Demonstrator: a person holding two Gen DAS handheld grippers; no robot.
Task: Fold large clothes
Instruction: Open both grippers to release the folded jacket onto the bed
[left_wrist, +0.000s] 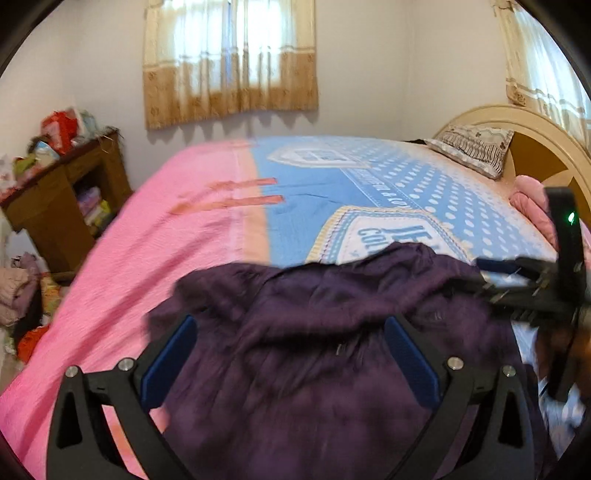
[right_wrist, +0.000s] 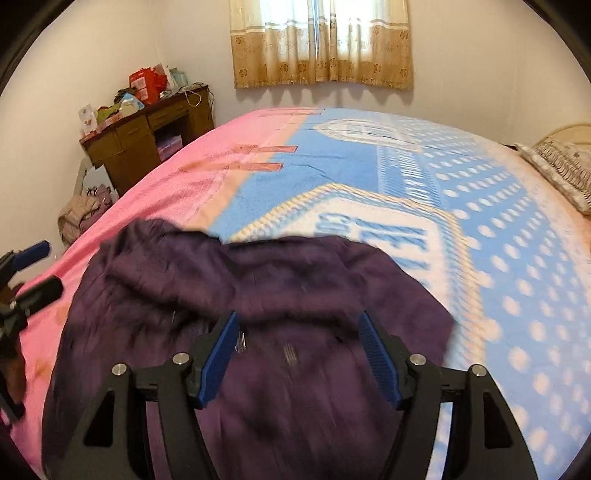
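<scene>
A dark purple garment (left_wrist: 314, 350) (right_wrist: 258, 295) lies rumpled on the near part of the bed, across the pink and blue bedspread (left_wrist: 166, 240) (right_wrist: 498, 258). My left gripper (left_wrist: 290, 323) hovers over the garment's left half, wide open, with nothing between its blue pads (left_wrist: 170, 362). My right gripper (right_wrist: 298, 319) hangs over the right half, also open, its pads (right_wrist: 218, 358) clear of the cloth. Each gripper shows at the edge of the other's view: the right gripper (left_wrist: 480, 277) at the right side, the left gripper (right_wrist: 46, 267) at the left side. Both views are blurred.
A cluttered wooden desk (left_wrist: 62, 199) (right_wrist: 147, 136) stands by the far left wall, with a heap of clothes (left_wrist: 18, 291) (right_wrist: 81, 214) on the floor beside it. A pillow (left_wrist: 476, 147), a folded pink blanket (left_wrist: 532, 206) and the headboard (left_wrist: 535, 122) are at the right end.
</scene>
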